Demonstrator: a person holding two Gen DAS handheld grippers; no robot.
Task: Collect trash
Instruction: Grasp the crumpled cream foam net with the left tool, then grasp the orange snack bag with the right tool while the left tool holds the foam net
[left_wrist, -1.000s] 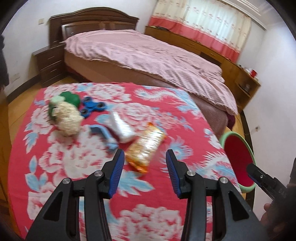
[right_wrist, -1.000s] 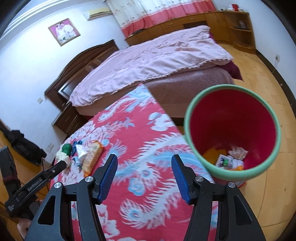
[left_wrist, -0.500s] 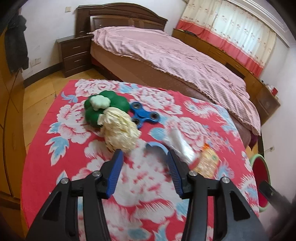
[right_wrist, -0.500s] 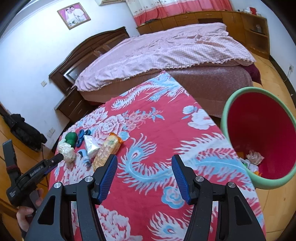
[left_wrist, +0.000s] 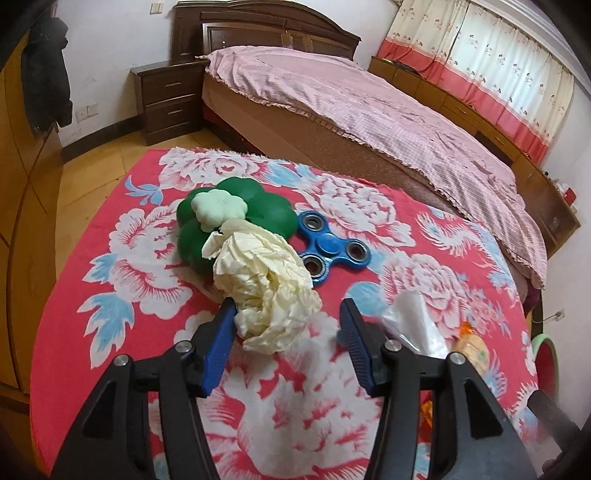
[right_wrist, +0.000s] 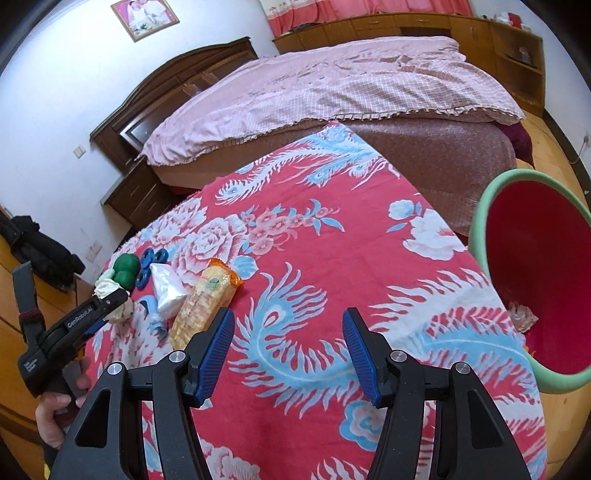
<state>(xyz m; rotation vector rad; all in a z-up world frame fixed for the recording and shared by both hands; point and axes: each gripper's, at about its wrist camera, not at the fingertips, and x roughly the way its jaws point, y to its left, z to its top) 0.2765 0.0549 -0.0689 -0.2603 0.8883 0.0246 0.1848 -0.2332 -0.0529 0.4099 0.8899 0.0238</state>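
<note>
Only readable text: white "GenRobot.AI" along black body of my left gripper (right_wrist: 110, 308), seen from right wrist view. Smaller white label lower on same handle, too small to read. Green logo on snack packet (right_wrist: 207, 299), illegible.

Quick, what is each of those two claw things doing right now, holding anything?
Left gripper: jaws opening around the crumpled paper ball, not yet gripping it.
Right gripper: open, holding nothing, above the red flowered cloth.
</note>
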